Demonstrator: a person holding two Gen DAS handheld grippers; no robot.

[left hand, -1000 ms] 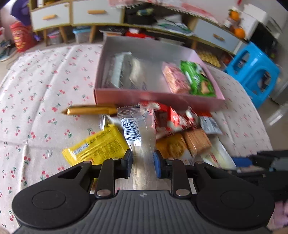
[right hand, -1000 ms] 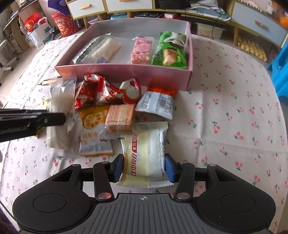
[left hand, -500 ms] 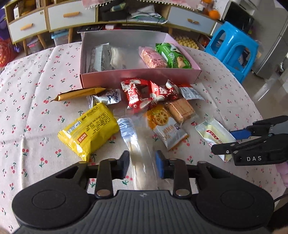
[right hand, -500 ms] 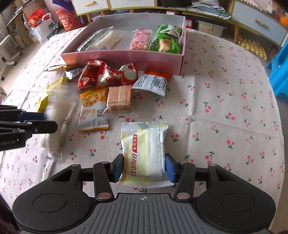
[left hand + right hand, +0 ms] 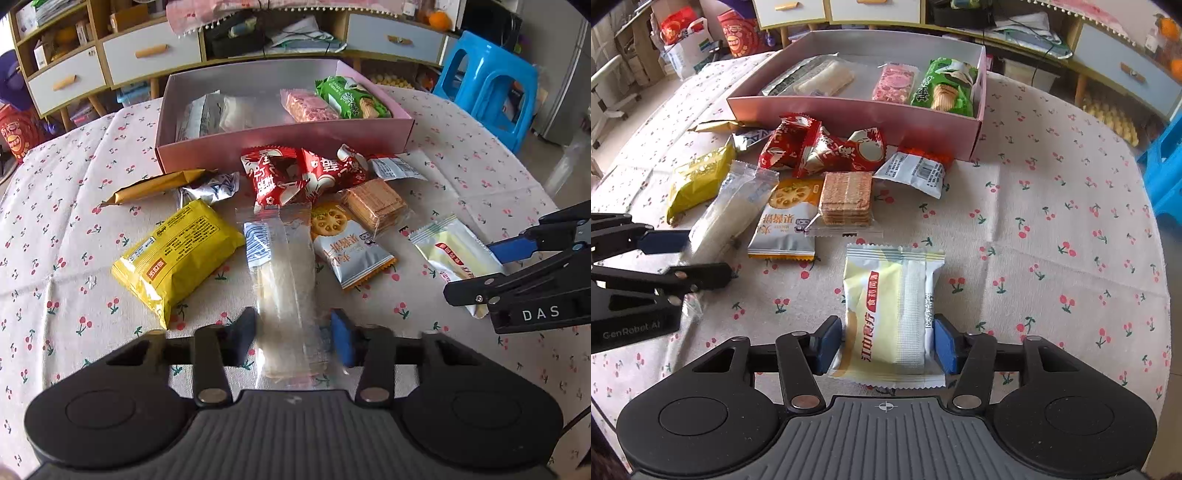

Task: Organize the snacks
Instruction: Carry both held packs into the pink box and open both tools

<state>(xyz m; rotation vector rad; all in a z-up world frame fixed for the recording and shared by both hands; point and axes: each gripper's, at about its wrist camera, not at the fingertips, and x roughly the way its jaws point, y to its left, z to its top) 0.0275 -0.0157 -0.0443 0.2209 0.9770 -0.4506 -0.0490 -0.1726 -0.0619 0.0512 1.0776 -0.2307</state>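
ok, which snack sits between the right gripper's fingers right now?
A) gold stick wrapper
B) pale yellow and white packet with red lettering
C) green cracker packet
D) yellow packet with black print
B: in the right wrist view the pale yellow and white packet lies between the right gripper fingers, on the cherry-print tablecloth; the green cracker packet is inside the pink box.

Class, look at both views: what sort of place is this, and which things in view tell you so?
Most likely a lived-in home room. A cherry-print tablecloth covers the table, white-fronted drawers on wooden shelving hold household clutter, and a blue plastic stool stands nearby.
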